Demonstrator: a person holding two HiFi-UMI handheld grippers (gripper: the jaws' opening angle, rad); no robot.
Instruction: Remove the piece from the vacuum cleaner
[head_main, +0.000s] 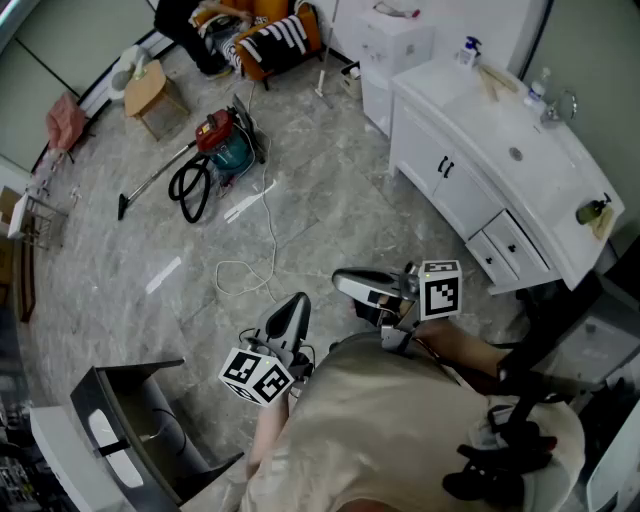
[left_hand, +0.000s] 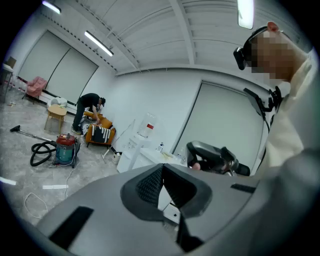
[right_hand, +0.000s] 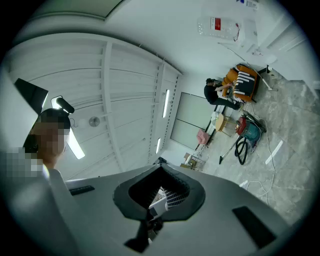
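The floor (head_main: 330, 200) is glossy, grey-veined stone. The vacuum cleaner (head_main: 222, 140) has a shiny red and teal plastic body and a matt black hose (head_main: 172, 186). The vanity (head_main: 450, 175) is smooth gloss white; the stool (head_main: 150, 92) pale wood

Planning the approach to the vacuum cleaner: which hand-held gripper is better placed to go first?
Left, probably: the vacuum cleaner lies far off, on the side of the left hand-held gripper.

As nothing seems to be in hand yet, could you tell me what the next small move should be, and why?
Probably step toward the vacuum cleaner: it sits far across the floor, while the left gripper and right gripper are both shut, empty and well short of it.
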